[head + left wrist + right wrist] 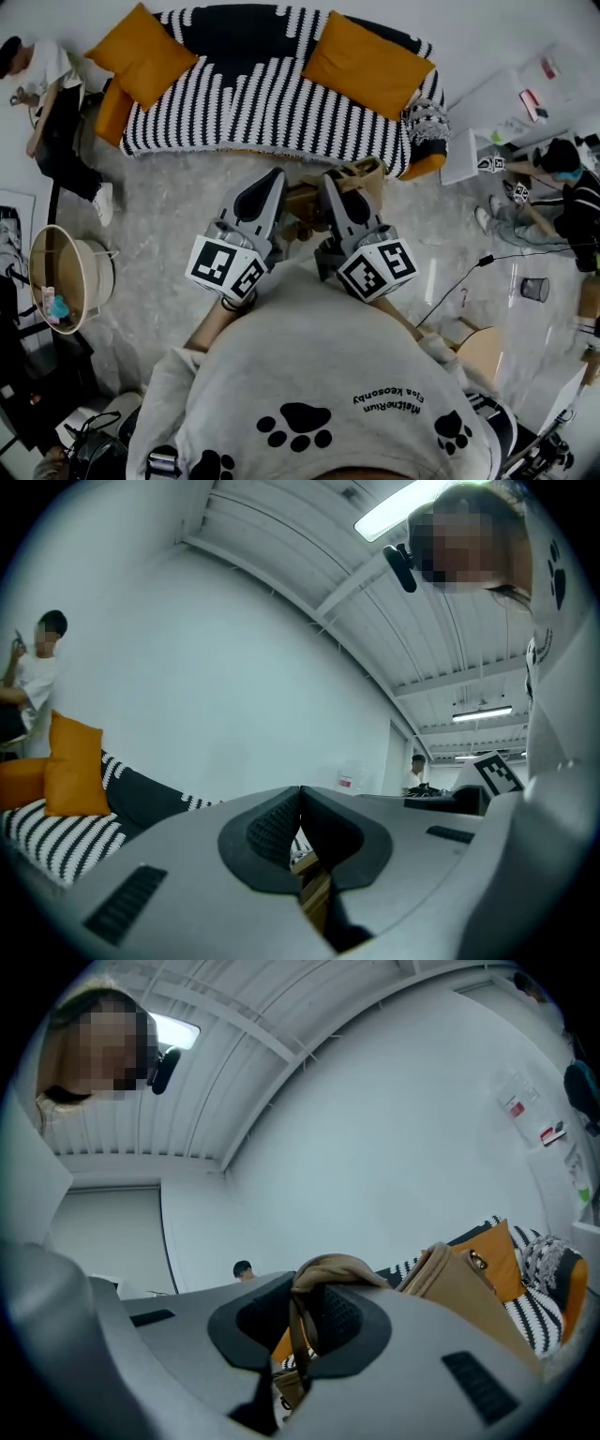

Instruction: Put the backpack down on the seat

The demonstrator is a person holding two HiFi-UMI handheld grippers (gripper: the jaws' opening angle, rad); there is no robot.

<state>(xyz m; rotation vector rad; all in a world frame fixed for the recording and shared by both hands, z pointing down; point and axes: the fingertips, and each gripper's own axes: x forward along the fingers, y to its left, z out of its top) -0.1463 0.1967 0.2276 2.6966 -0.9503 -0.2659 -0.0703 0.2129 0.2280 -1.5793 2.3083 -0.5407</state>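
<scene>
The backpack (302, 202), tan, hangs between the two tongs over the floor (178, 202), just near of the sofa (253, 103) and not yet on its seat. The right tongs (302, 1290) are clenched on a backpack strap, which loops over the tips and runs down between the pads, with the bag's body just to their right. The left tongs (300, 794) are clenched too, pads meeting at the tips; tan shows through the gap below them, but I cannot tell whether a strap is pinched there. The seat ahead, covered in black and white stripes, lies open in the middle, with an orange cushion (141, 52) at its left end and another (367, 64) at its right. The strip of grey floor between the person and the sofa's near edge is open. A basket (70, 281) stands at the left, a cable (459, 277) and a small bin (534, 289) at the right. One person (47, 94) sits far left, another (562, 197) at the right by a white worktop (506, 103).
</scene>
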